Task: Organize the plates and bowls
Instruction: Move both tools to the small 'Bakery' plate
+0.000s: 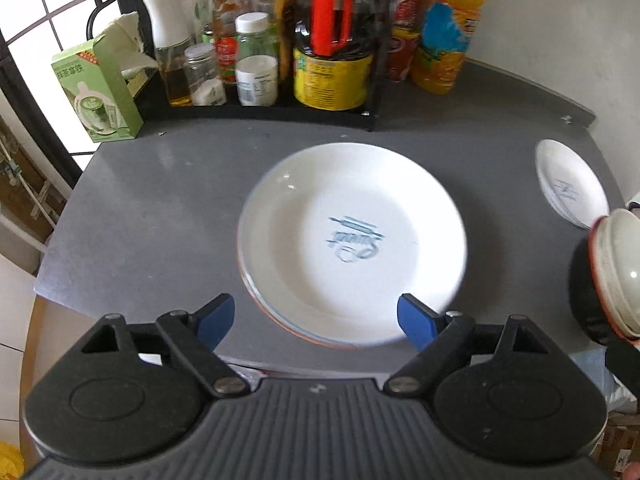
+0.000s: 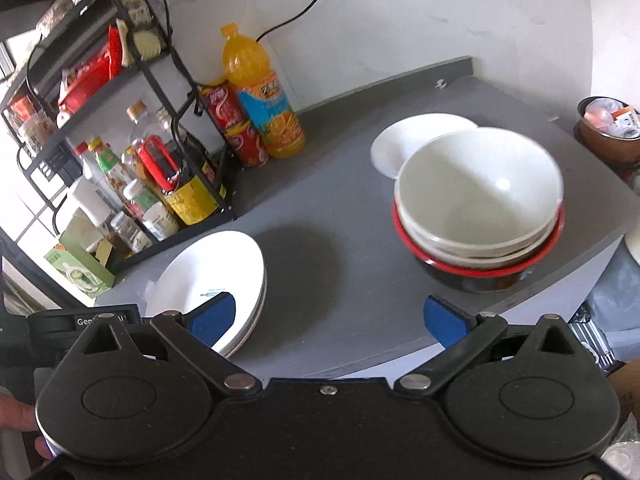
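A stack of white plates [image 1: 352, 240] with a blue logo lies mid-table, just ahead of my open, empty left gripper [image 1: 316, 322]. It shows in the right wrist view too [image 2: 216, 268]. A stack of bowls [image 2: 480, 208], white ones nested in a black bowl with a red rim, stands at the right, ahead of my open, empty right gripper [image 2: 340, 320]. The bowl stack shows at the right edge of the left wrist view [image 1: 612, 272]. A small white dish [image 2: 416, 140] lies behind the bowls; it also shows in the left wrist view [image 1: 572, 184].
A black rack [image 1: 264, 108] of bottles and jars lines the back of the grey table [image 1: 160, 200]. A green box [image 1: 96, 88] stands at the back left. An orange drink bottle [image 2: 260, 92] and red cans [image 2: 236, 124] stand by the wall. A brown bowl [image 2: 608, 132] sits far right.
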The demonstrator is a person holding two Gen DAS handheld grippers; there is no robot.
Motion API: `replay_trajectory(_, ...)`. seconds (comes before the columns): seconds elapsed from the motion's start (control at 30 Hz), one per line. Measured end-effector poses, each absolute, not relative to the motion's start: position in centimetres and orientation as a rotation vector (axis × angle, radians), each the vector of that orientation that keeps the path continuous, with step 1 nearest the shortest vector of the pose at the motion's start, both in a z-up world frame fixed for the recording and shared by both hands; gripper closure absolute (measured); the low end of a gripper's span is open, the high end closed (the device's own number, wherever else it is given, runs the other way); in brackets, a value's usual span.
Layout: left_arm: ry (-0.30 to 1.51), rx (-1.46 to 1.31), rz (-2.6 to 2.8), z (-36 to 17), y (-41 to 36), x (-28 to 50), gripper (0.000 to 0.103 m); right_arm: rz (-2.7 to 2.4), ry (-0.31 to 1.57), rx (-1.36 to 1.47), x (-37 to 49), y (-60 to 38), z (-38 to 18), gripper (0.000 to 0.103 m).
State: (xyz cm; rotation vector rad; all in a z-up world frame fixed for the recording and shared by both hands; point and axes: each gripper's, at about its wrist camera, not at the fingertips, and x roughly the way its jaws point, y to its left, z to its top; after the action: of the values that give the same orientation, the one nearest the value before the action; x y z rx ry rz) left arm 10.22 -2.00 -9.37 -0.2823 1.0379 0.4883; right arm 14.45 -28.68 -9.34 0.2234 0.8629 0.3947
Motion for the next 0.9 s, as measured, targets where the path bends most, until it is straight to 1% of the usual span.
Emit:
replay_trajectory(0.5, 1.01, -0.279, 0.435, -6.3, -8.2, 11.0, 0.014, 0.307, 0.799, 0.254, 14.9, -33.7, -6.5, 0.002)
replay_trajectory(0.67, 1.003, -0.279, 0.409, -5.5, -10.0, 13.0, 0.014, 0.269, 0.782, 0.262, 16.6, -35.9, -6.1, 0.002)
replay_trajectory(0.9, 0.998, -0.279, 0.333, -5.7, -12.3, 17.9, 0.014, 0.25, 0.779, 0.255, 20.7, -37.6, -6.3, 0.002)
